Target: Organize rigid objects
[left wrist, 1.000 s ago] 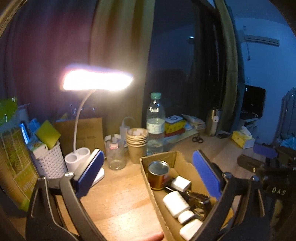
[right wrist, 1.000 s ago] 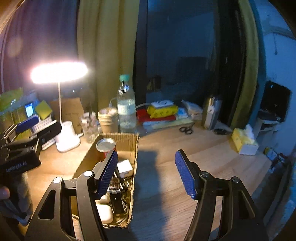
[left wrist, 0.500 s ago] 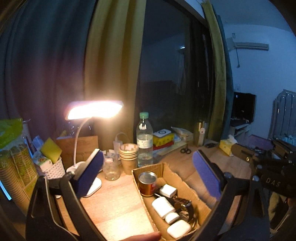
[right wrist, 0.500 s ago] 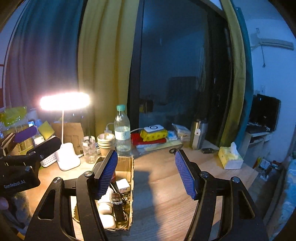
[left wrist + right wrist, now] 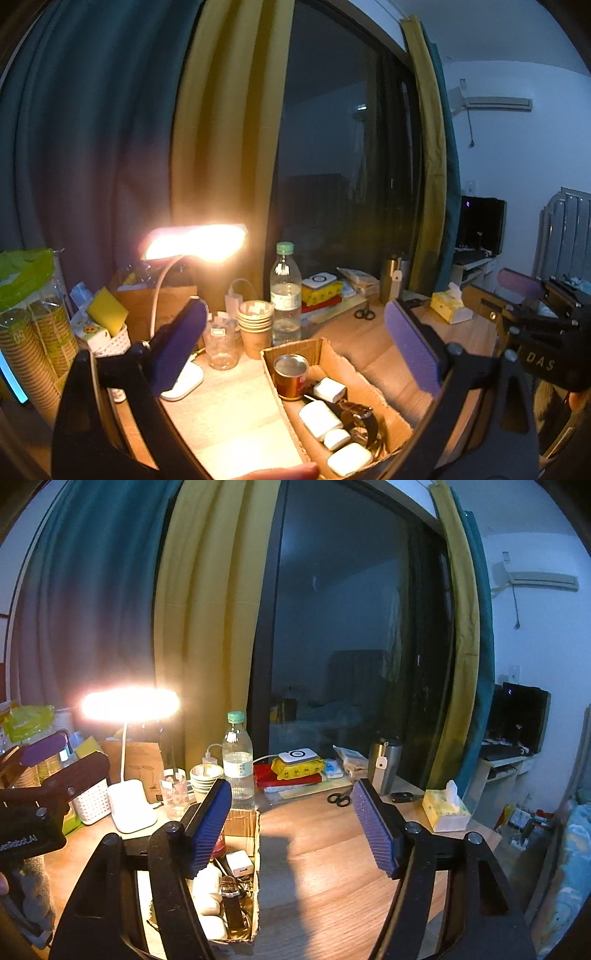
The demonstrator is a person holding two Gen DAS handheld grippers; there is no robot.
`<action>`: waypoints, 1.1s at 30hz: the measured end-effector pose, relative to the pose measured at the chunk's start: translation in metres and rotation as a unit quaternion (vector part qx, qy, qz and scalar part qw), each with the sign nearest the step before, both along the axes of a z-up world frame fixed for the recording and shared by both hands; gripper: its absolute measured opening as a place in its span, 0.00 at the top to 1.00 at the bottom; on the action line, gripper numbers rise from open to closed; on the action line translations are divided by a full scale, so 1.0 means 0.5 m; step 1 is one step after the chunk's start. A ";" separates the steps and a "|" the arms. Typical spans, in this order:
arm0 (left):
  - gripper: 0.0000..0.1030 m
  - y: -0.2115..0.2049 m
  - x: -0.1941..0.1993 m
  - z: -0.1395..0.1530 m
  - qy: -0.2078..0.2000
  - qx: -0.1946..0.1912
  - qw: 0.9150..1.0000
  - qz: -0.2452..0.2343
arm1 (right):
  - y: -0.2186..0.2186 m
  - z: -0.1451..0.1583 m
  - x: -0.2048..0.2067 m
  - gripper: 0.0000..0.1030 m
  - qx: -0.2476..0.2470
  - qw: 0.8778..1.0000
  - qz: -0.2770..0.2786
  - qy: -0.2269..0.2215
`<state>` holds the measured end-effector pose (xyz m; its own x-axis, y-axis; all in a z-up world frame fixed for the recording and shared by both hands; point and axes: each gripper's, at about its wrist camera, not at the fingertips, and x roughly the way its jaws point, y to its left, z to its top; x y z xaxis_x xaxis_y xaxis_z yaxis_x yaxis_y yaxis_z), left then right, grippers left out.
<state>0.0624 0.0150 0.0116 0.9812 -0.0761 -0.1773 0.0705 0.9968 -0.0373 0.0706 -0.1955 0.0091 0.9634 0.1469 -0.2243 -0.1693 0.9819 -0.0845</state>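
A shallow cardboard box [image 5: 384, 402] sits on the wooden desk. It holds a red can [image 5: 290, 374], a white charger cube [image 5: 330, 388], white cases [image 5: 320, 419] and a dark watch [image 5: 360, 415]. The box also shows in the right wrist view [image 5: 242, 821], partly behind the left finger. My left gripper [image 5: 297, 338] is open and empty, held high above and behind the box. My right gripper [image 5: 291, 825] is open and empty, above the desk to the right of the box.
A lit desk lamp [image 5: 195, 242], a glass jar [image 5: 221, 345], stacked paper cups [image 5: 255, 323] and a water bottle [image 5: 285, 293] stand behind the box. A white basket [image 5: 110, 338] is at left. Scissors [image 5: 339, 798], a steel flask [image 5: 384, 766] and a tissue pack [image 5: 445, 810] lie at right.
Both grippers have risen and pulled back from the desk, so the box and desk items look smaller and lower. Both stay open and empty.
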 end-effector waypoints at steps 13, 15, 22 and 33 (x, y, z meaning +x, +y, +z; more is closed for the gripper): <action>0.05 -0.001 0.012 -0.008 0.009 0.001 1.000 -0.001 | -0.005 -0.010 0.015 0.30 0.003 1.000 -0.003 0.012; 0.05 -0.001 0.011 -0.009 0.009 0.000 1.000 0.000 | -0.006 -0.010 0.016 0.30 0.003 1.000 -0.002 0.013; 0.05 -0.001 0.012 -0.008 0.008 0.001 1.000 -0.001 | -0.006 -0.012 0.017 0.30 0.002 1.000 -0.002 0.016; 0.05 -0.002 0.012 -0.008 0.008 0.001 1.000 -0.001 | -0.006 -0.016 0.020 0.30 0.001 1.000 0.000 0.017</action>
<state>0.0683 0.0139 0.0074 0.9781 -0.0783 -0.1930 0.0725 0.9967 -0.0367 0.0806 -0.1986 0.0010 0.9550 0.1478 -0.2574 -0.1726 0.9820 -0.0767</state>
